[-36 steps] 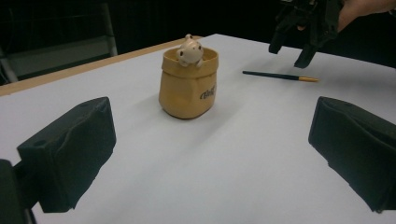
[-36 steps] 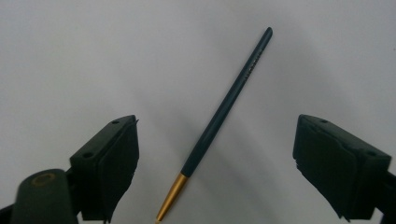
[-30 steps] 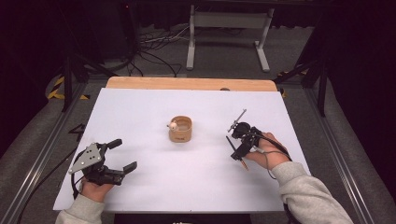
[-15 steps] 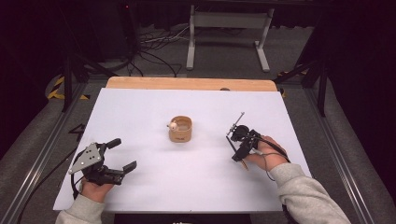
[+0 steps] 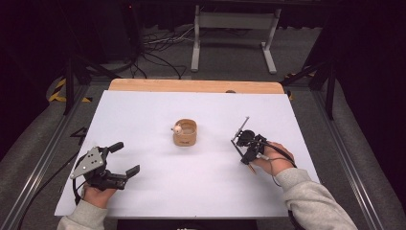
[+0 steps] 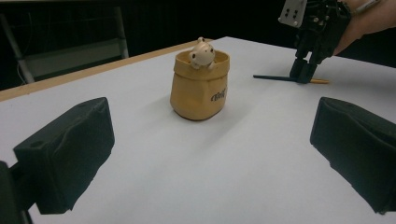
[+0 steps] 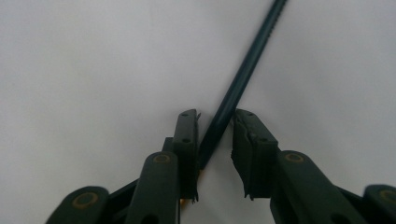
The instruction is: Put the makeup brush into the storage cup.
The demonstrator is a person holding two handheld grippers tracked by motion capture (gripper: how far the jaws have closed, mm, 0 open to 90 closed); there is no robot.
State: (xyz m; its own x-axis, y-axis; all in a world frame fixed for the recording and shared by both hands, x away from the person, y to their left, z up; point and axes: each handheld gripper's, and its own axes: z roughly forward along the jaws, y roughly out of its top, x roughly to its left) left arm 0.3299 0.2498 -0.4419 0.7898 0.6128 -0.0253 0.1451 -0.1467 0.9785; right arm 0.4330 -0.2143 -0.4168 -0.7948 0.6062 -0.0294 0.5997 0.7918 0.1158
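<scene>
1. White sheeting covers the table (image 5: 191, 191), with a strip of bare light wood along its far edge.
2. At the right of the high view, the right gripper (image 5: 245, 154) is held tilted down at the tabletop by a hand in a grey sleeve (image 5: 311, 203).
3. Between the right gripper's two black jaws lies a long, thin, dark teal pencil (image 7: 243, 74), flat on the white surface.
4. In the right gripper view the jaws flank the pencil's near end closely. One jaw seems to touch it and a sliver of white shows beside the other, so I cannot tell whether the pencil is clamped or merely straddled.
5. The pencil runs diagonally away from the jaws, its far end pointing toward the back of the table.
6. In the left gripper view the pencil's teal shaft sticks out to one side of the right gripper's tips and a short orange end to the other.
7. Near the middle of the table stands a small tan, bag-shaped ceramic pot (image 5: 185, 132) with a pale round animal figure (image 6: 202, 53) peeking over its rim.
8. The pot stands upright, well apart from the pencil and from both grippers.
9. At the near left of the table, the left gripper (image 5: 125, 159) is held with its jaws spread wide and nothing between them, facing the pot.
</scene>
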